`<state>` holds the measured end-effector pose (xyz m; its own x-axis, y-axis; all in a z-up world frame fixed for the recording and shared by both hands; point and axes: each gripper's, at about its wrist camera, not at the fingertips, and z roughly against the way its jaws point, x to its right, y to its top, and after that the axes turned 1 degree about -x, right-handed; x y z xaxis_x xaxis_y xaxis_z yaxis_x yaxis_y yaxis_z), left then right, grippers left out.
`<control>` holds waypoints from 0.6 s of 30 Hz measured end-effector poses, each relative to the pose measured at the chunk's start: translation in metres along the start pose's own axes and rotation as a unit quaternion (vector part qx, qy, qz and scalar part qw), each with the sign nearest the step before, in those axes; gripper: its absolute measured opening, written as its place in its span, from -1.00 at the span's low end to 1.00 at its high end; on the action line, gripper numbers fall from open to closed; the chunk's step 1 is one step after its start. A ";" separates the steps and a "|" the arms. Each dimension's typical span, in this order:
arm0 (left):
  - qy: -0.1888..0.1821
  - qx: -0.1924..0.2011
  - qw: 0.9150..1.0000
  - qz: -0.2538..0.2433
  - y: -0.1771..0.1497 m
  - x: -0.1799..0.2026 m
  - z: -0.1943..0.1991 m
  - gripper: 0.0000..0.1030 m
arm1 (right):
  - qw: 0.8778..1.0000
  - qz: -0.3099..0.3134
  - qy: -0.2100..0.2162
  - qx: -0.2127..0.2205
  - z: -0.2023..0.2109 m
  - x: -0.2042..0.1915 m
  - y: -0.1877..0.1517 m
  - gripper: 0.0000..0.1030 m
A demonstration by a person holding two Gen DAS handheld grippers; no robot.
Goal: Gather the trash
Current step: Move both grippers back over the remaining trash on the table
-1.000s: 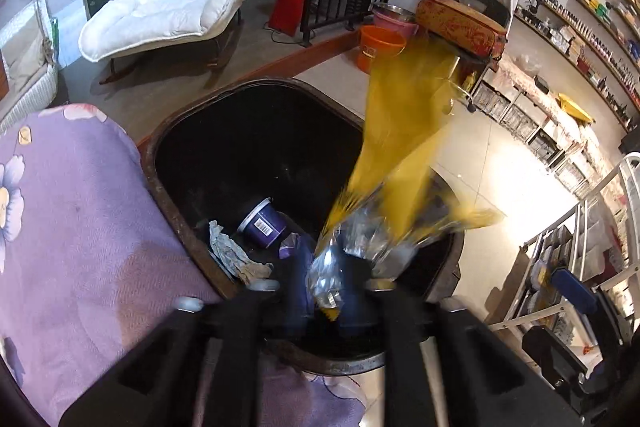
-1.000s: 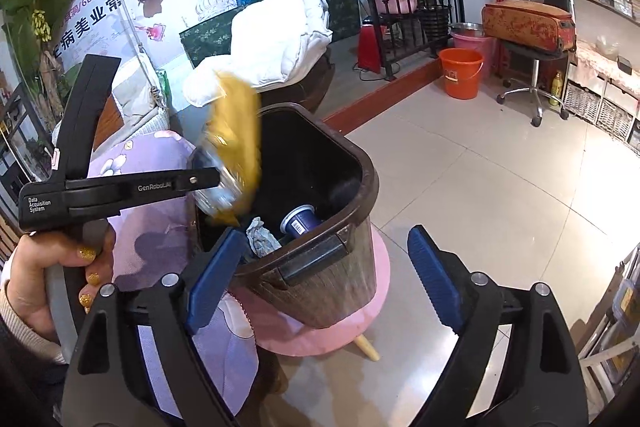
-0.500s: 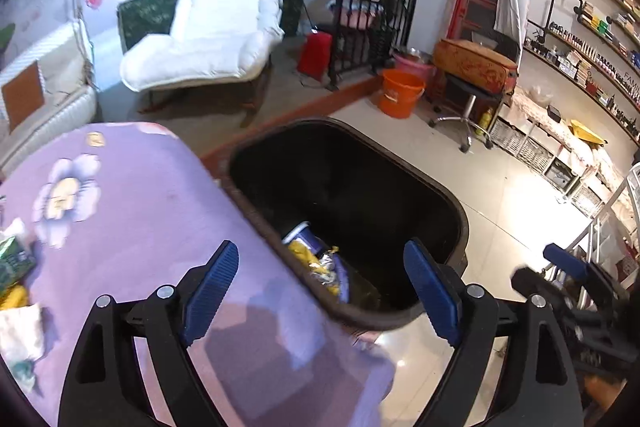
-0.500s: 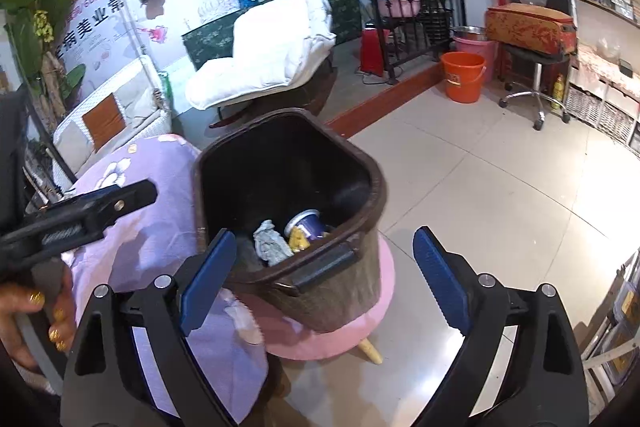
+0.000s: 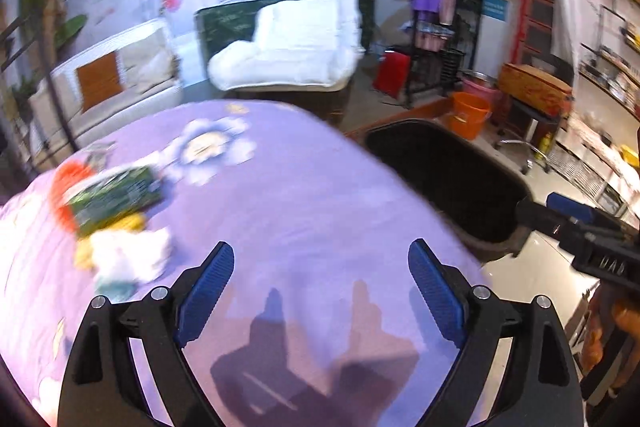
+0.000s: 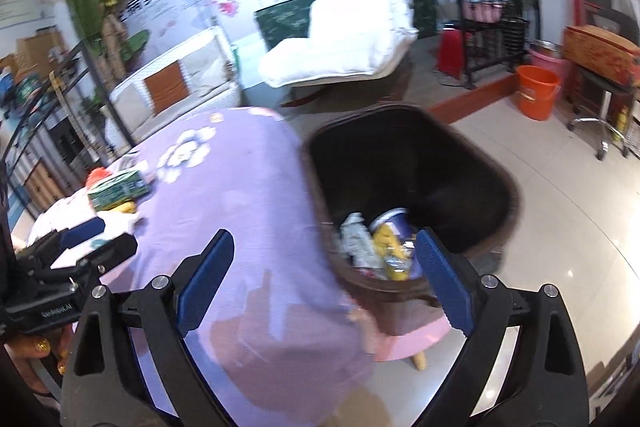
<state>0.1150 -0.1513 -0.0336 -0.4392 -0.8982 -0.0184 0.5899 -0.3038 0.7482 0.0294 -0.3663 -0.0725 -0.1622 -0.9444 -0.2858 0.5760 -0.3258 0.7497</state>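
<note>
- Over the table (image 5: 320, 187), both grippers hang empty: left gripper (image 5: 320, 291) opening wider, right gripper (image 6: 324, 287) spread.
- Bin (image 6: 500, 187) beside the table holds some trash (image 6: 384, 247); only the right view shows inside.
- Green pack (image 5: 112, 199) and tissue (image 5: 128, 259) remain on the table.

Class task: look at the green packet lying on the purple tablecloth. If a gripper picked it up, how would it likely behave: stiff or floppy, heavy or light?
The green packet looks boxy with flat faces, so probably fairly stiff. It seems small and likely light. Blur hides its material, so crushing is uncertain.
</note>
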 end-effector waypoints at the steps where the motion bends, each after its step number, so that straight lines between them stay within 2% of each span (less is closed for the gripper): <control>1: 0.010 -0.002 1.000 0.010 -0.005 -0.010 0.004 0.71 | 1.000 0.005 0.008 -0.003 -0.003 -0.007 0.001 0.77; 8: 0.062 -0.009 0.996 0.061 -0.030 -0.070 0.022 0.71 | 0.994 0.043 0.092 -0.042 -0.032 -0.078 0.004 0.77; 16: 0.101 -0.011 0.988 0.114 -0.049 -0.132 0.033 0.71 | 0.976 0.101 0.170 -0.093 -0.073 -0.169 0.006 0.76; 18: 0.104 -0.010 0.986 0.127 -0.054 -0.145 0.036 0.71 | 0.971 0.108 0.186 -0.106 -0.083 -0.186 0.006 0.69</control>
<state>0.1226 0.0062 -0.0477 -0.1292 -0.9911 0.0307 0.6778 -0.0657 0.7323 0.1293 -0.1893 -0.0644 0.2583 -0.8963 -0.3604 0.7224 -0.0684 0.6881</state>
